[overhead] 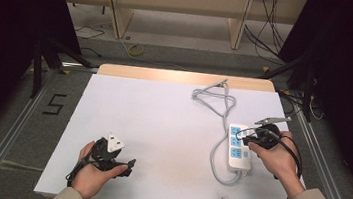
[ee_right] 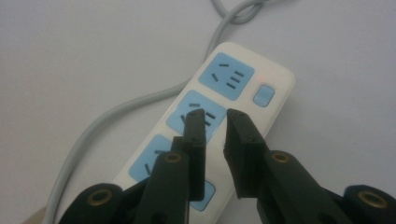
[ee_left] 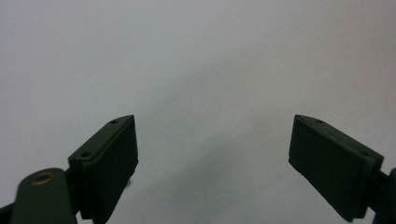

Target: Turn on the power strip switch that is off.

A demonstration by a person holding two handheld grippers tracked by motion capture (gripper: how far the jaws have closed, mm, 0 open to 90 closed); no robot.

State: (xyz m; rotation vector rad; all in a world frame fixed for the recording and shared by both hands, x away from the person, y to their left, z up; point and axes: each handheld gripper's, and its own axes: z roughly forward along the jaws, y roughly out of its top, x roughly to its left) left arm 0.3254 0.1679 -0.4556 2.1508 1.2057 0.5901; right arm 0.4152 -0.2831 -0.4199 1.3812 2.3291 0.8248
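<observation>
Counter (overhead: pixel 161 128): a white sheet is seen spread across it, with both hands brought in from the near edge.
Power strip (overhead: pixel 239 147): it is found directly beneath the right hand-held gripper, lying flat, its long axis running away from the person and roughly in line with that gripper's jaws.
Grey cable (overhead: pixel 219 149): it is seen curving out from the strip's near end, along the side facing the left hand-held gripper, then looping beyond the strip's far end.
Right hand-held gripper (ee_right: pixel 215 116): held just above the strip's middle blue socket, jaws nearly together with a narrow gap, nothing clamped; whether the tips touch the strip cannot be told.
Left hand-held gripper (ee_left: pixel 215 140): jaws spread wide apart, nothing between them, bare white counter ahead; the strip lies well off toward the other hand.
Switch (ee_right: pixel 263 95): a small blue button is spotted just beyond the right jaw tip, a faint red light beside it.
Nearer hand: the right, clearly; any move on the strip is judged to fall to it.
</observation>
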